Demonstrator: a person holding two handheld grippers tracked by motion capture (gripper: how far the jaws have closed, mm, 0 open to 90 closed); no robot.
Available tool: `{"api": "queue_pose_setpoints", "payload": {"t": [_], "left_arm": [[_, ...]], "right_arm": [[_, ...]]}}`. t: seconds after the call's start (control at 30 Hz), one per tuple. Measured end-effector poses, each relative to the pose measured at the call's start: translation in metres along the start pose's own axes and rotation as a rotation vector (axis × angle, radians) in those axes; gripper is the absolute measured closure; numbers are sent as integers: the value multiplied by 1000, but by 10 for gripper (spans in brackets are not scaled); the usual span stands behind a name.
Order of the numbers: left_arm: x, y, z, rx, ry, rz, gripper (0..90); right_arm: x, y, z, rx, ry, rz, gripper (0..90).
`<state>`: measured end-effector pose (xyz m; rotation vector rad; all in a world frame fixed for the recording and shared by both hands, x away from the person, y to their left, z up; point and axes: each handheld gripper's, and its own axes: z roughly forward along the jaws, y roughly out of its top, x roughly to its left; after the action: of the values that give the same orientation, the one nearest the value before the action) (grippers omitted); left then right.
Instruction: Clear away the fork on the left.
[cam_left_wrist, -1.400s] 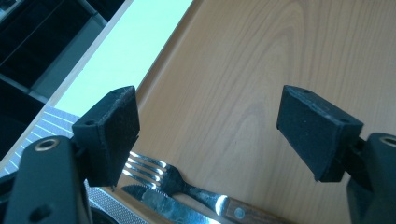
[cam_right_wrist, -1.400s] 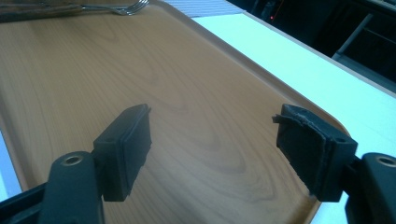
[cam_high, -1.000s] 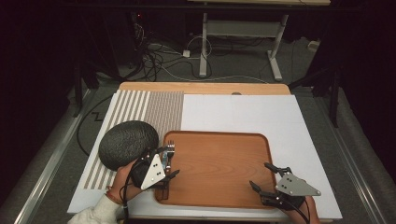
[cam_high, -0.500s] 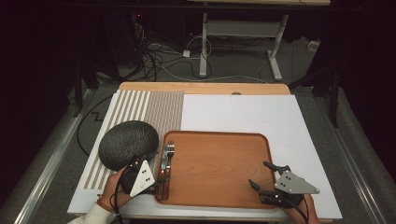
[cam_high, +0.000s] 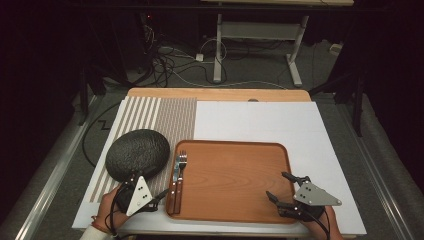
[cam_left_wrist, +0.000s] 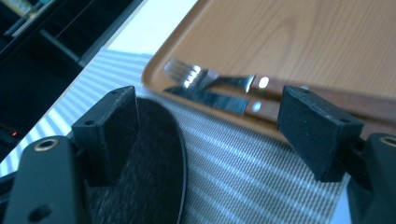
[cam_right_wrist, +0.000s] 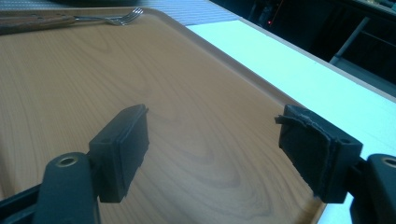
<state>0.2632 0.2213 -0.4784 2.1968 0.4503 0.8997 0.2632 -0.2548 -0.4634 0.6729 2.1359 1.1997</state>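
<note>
- Dark room, cables on the floor beyond a white-topped table (cam_high: 260, 120); two hand-held grippers work at its near edge.
- left gripper (cam_high: 159, 196): jaws wide, holding nothing. It sits just left of the tray's near-left corner, close by the near edge of the dark round plate (cam_high: 137, 153).
- A second ago this gripper was over the tray's left edge, at the cutlery; it has since pulled back toward the near-left. Judgement: cutlery has been let go, placement step looks done.
- fork (cam_high: 181, 170) and knife (cam_high: 175, 175): lying side by side, wooden handles toward the near side, along the left inner edge of the wooden tray (cam_high: 235, 150). In the left gripper view they cross or touch near the handle ends; cannot tell which.
- right gripper (cam_high: 281, 187): jaws wide, empty, over the tray's near-right corner. Barely moved across the earlier pictures; looks idle.
- The plate rests on the striped placemat (cam_high: 170, 112), left of the tray, just beside it; its rim runs between the left jaws in the left gripper view.
- Judgement: plate is the likely next thing to grab, since the left jaws already straddle its rim.
- Writing: none readable. No brand or label on tray, plate, cutlery or grippers.
</note>
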Motion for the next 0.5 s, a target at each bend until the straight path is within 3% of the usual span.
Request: {"api": "queue_pose_setpoints", "payload": {"t": [0.5], "left_arm": [[2, -28, -18, 75, 54, -14, 206]], "right_arm": [[0, 4, 8, -4, 22, -13, 248]]}}
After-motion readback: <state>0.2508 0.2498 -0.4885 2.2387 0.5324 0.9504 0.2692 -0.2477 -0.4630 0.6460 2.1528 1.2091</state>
